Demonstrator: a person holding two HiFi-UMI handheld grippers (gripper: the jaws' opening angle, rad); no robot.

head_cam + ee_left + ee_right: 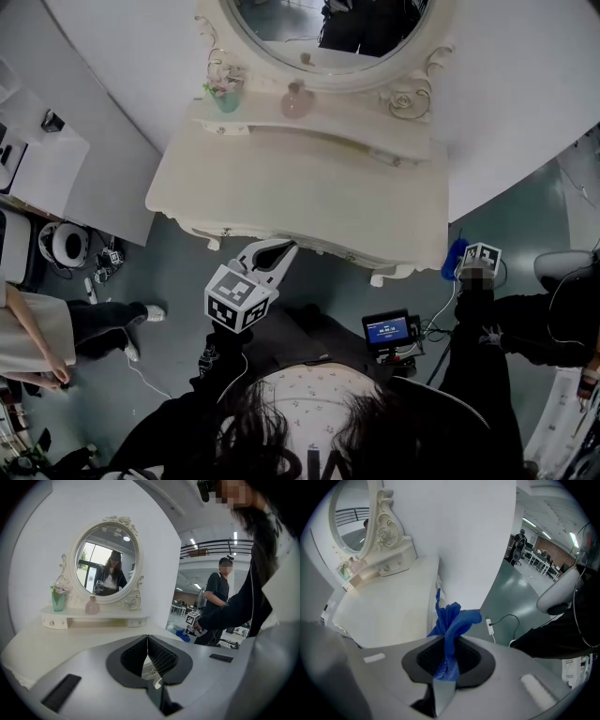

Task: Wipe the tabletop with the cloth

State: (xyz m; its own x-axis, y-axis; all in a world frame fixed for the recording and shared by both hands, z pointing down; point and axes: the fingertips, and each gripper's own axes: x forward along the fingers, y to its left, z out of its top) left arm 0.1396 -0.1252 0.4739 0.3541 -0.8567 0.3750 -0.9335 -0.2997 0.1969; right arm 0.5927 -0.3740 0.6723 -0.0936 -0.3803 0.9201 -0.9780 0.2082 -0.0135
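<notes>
The right gripper [446, 645] is clamped on the blue cloth [456, 616], with bunched folds sticking up out of its jaws. In the head view it sits at the right of the frame, just beside the front right corner of the cream tabletop [300, 187]; I can't tell whether the cloth touches the edge. From above, only its marker cube and a tip of cloth show. The left gripper [147, 645] has its jaws pressed together on nothing. It is held low and left of centre, off the table's front edge, pointing toward the oval mirror [107, 562]. Both arms reach forward.
</notes>
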